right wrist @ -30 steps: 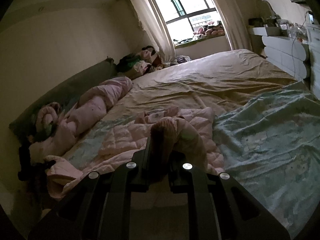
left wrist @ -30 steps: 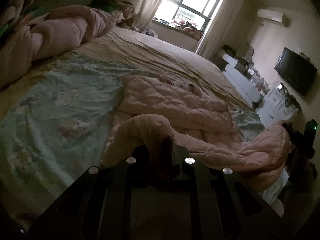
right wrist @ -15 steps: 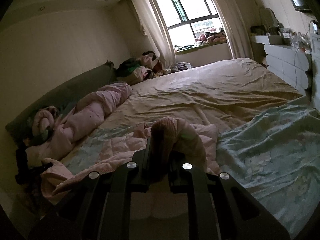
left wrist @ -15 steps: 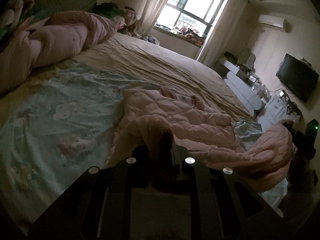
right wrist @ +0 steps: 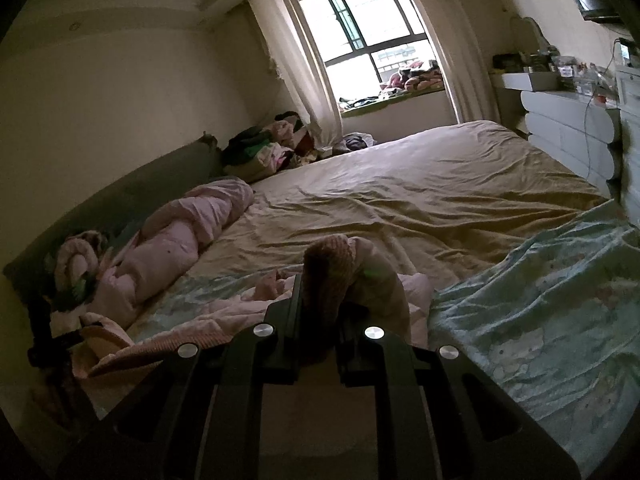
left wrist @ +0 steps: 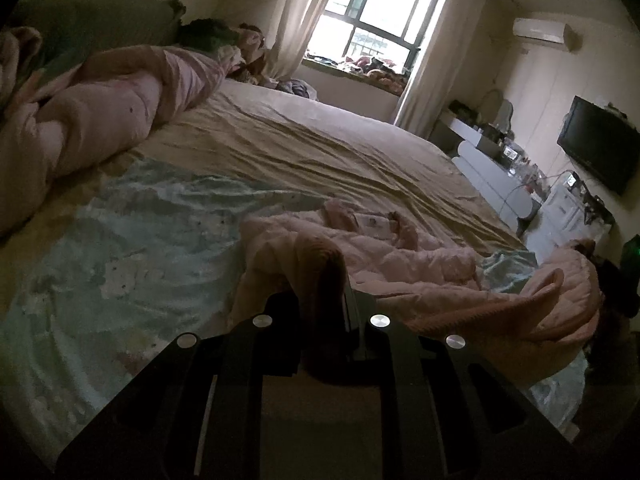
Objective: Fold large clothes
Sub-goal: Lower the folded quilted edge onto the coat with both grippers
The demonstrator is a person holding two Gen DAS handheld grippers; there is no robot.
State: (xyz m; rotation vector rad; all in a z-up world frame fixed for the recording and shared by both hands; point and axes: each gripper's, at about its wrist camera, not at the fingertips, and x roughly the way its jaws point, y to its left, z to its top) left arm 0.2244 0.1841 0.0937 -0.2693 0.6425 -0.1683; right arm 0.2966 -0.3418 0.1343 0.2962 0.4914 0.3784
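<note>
A pink quilted jacket (left wrist: 400, 256) lies spread on the pale green patterned sheet (left wrist: 120, 240) near the bed's front edge. My left gripper (left wrist: 320, 300) is shut on a ribbed hem corner of the jacket and holds it lifted. My right gripper (right wrist: 320, 312) is shut on the other ribbed corner (right wrist: 328, 264), also lifted. In the left wrist view the right gripper (left wrist: 616, 280) shows at the far right with the jacket's edge (left wrist: 552, 304) draped from it. In the right wrist view the left gripper (right wrist: 44, 344) shows at the far left, dark and partly hidden.
A rolled pink duvet (left wrist: 100, 120) lies along the green headboard (right wrist: 140, 196). A beige sheet (right wrist: 420, 184) covers the far half of the bed. A clothes pile (right wrist: 272, 144) sits by the window. White drawers (right wrist: 568, 128) and a TV (left wrist: 600, 152) line the right wall.
Both grippers have risen and tilted up with the jacket's hem corners still held. The jacket sits lower in both views and more of the room shows.
</note>
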